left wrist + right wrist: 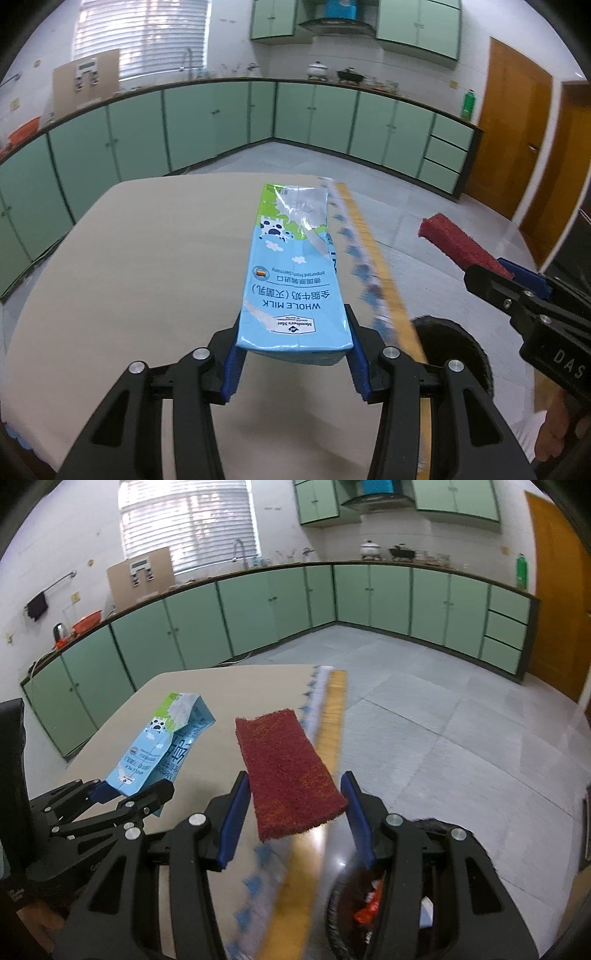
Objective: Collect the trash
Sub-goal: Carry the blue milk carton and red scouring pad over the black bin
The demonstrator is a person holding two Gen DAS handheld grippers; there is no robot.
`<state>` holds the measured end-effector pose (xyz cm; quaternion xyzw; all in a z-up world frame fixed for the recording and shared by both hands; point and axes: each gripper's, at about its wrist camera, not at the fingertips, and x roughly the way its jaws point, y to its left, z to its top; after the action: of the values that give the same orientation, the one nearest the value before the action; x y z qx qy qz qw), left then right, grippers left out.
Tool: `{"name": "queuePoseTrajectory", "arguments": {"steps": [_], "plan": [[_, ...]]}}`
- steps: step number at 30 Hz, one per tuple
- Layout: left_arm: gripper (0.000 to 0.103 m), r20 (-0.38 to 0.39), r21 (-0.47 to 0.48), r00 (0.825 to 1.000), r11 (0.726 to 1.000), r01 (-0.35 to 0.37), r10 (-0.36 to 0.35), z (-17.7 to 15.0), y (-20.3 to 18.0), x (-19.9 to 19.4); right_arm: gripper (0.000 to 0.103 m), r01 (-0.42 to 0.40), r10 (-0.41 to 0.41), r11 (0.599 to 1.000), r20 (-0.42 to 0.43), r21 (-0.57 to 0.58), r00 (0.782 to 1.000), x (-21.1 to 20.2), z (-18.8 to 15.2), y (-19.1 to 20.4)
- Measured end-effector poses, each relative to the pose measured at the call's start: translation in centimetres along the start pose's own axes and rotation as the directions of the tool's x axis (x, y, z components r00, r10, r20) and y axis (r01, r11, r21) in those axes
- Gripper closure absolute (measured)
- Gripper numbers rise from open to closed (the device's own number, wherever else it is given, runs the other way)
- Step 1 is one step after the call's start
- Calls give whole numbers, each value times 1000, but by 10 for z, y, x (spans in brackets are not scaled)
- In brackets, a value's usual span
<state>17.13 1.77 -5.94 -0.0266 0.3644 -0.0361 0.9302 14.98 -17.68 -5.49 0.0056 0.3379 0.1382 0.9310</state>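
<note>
My left gripper [293,354] is shut on a flattened blue whole-milk carton [291,273] and holds it above the beige table [129,266]. The carton also shows in the right wrist view [159,746], held by the left gripper [129,794]. My right gripper [295,812] is shut on a dark red scouring pad [288,771] and holds it above the table's right edge. The pad also shows in the left wrist view [458,243], at the right. A black trash bin [369,897] with red and white rubbish inside sits below the right gripper, beside the table.
The table's right edge has a yellow and blue-patterned strip [373,258]. The bin's rim shows in the left wrist view [454,350]. Green kitchen cabinets [369,598] line the far walls across a grey tiled floor [461,731]. A wooden door [513,133] stands at the right.
</note>
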Motion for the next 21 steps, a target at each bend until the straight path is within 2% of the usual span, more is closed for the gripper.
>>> {"name": "queuePoseTrajectory", "arguments": {"steps": [13, 21], "plan": [[55, -32, 125, 988, 980, 154, -151, -21, -101, -5, 54, 155, -157, 982, 13, 109, 987, -63, -42, -88], [55, -68, 177, 974, 958, 224, -215, -34, -149, 3, 54, 218, -221, 962, 0, 168, 975, -80, -65, -120]]}}
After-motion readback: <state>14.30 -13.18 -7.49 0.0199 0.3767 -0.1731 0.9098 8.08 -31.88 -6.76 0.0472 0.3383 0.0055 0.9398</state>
